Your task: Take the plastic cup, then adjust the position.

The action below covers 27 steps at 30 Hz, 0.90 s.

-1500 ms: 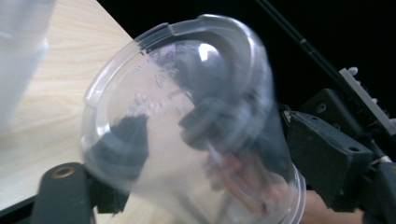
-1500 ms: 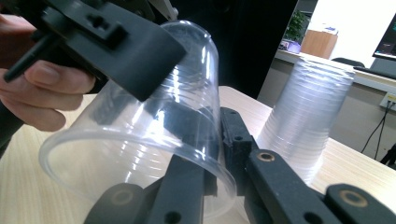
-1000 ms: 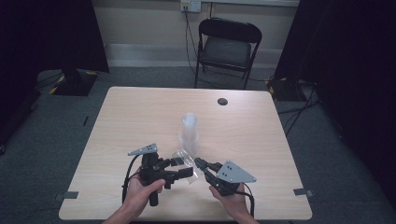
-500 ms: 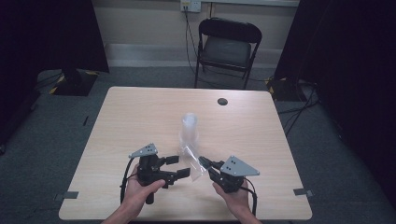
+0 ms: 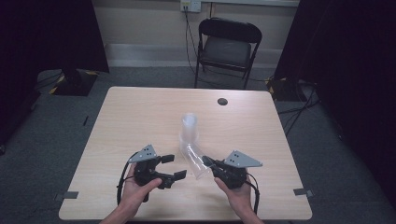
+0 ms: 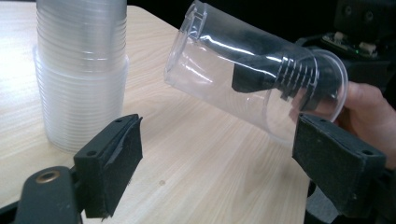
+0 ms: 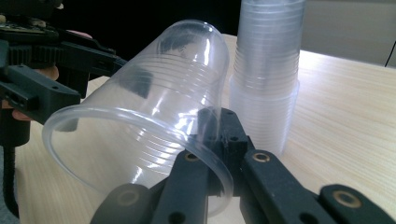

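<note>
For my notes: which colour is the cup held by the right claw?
The cup has no colour; it is clear plastic. The right gripper view shows it best.

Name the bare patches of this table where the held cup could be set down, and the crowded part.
Bare: left of the cup stack; right of it toward the dark disc. Crowded: the near edge, around the left gripper, right gripper and single cup.

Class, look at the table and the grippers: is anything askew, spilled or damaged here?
One clear cup lies tilted on its side, pinched at its rim by the right gripper, apart from the upright cup stack. The left gripper is open beside it. Nothing looks spilled or broken.
</note>
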Motion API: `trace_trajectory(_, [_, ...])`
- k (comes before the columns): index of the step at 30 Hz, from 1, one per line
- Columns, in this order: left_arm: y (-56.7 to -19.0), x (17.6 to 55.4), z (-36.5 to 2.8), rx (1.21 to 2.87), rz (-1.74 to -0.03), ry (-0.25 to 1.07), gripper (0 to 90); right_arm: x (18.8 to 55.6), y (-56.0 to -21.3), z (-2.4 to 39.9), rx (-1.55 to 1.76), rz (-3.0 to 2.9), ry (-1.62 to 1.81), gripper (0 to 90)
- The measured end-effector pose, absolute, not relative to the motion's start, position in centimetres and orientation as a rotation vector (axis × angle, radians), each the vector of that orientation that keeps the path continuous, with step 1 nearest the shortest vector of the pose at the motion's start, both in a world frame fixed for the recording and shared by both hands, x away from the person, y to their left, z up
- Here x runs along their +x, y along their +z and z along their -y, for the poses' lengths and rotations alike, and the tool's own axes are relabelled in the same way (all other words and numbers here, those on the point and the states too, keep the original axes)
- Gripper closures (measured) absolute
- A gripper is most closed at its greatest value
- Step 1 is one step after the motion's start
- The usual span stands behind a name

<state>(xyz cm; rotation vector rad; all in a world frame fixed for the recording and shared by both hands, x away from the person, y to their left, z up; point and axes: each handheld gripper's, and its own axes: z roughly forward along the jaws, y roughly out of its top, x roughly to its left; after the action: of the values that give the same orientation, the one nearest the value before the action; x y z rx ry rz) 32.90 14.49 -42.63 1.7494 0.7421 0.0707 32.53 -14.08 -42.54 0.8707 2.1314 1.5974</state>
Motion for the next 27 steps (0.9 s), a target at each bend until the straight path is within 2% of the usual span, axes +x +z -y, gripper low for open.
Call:
trace_trajectory(9, [-42.9,33.1,-14.8,1.779,-0.761,0.166,17.6,33.0,-42.6,14.5,0.926,-2.218,1.574,90.0])
trace_trajectory(15, [-43.0,33.3,-15.0,1.797,-0.766,0.131,15.7,33.2,-42.5,15.1,0.951,-2.232,1.567,90.0])
trace_trajectory(27, [-42.8,32.8,-14.4,1.893,-0.652,0.203,18.8,33.8,-42.4,15.3,0.963,-2.419,1.478,90.0])
